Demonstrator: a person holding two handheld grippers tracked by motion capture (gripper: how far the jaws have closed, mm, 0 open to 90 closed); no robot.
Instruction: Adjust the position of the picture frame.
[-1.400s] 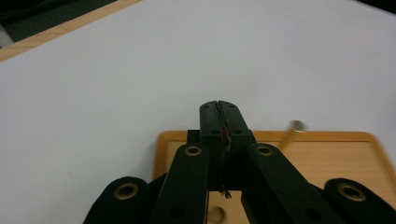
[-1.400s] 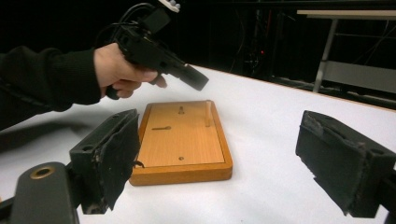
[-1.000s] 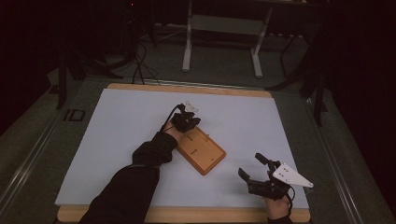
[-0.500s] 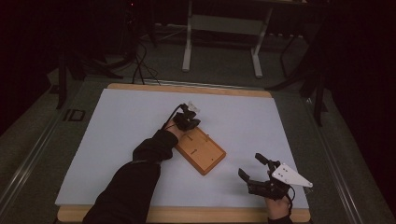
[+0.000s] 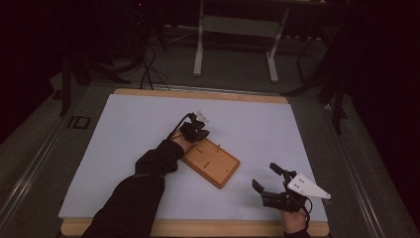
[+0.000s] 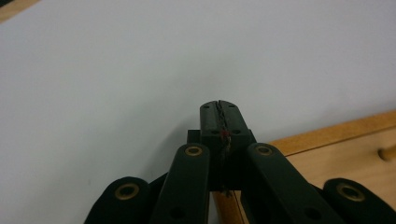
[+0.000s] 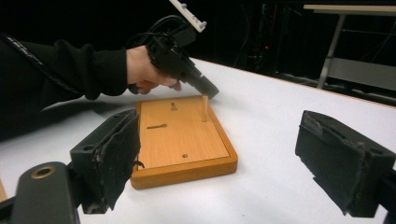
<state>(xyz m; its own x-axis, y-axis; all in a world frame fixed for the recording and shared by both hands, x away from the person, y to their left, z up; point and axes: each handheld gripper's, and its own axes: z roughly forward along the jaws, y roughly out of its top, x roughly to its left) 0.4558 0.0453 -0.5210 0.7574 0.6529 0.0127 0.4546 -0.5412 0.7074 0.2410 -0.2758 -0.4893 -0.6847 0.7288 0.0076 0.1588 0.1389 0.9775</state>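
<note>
While left gripper (image 5: 198, 133) has barely moved since the earlier frame, jaws pressed together, it sits over the far corner of the wooden board (image 5: 214, 164), next to the upright peg (image 7: 204, 108). Right gripper (image 5: 272, 185) unchanged, jaws wide apart, near table edge. White tabletop (image 5: 124, 129), dark room behind.

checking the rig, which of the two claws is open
The right claw, near the table's front edge, has its jaws spread wide. The left claw, by the wooden board, is pressed shut.
</note>
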